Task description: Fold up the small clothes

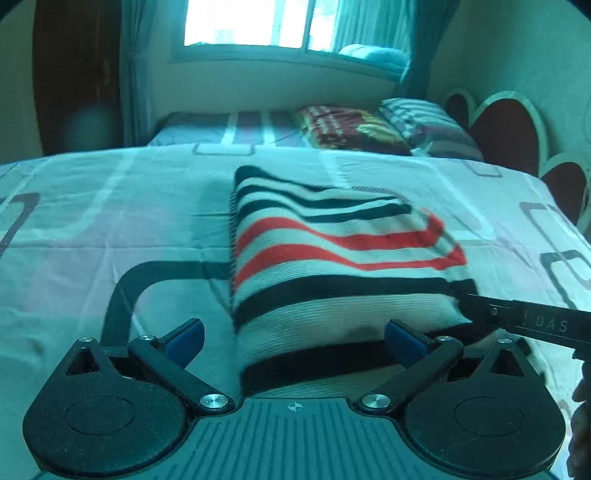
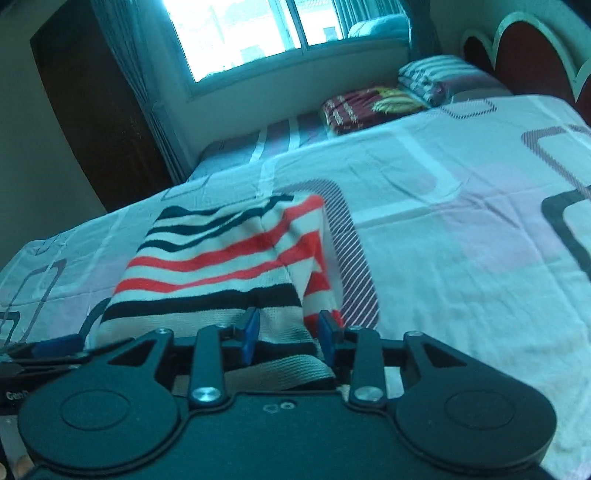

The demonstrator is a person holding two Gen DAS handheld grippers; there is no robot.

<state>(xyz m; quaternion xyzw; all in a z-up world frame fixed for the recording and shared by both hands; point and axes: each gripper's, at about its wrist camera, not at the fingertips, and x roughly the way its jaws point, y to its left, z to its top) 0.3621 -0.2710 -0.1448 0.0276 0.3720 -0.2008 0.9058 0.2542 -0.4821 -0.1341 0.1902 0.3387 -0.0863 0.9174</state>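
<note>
Both tongs apart: left gripper, right gripper straddling striped sweater hem unclamped; I risk dragging folds loose at 6 o'clock.

We see a bed covered by a pale sheet printed with dark rounded rectangles. Toward twelve o'clock, a second bed with a striped cover lies below a bright window. At about one o'clock from it rest a dark red folded blanket and, just beside it, a striped pillow. At two o'clock we see a headboard of red rounded panels with pale rims. At ten o'clock hangs a curtain, with a dark wooden wardrobe beside it.
</note>
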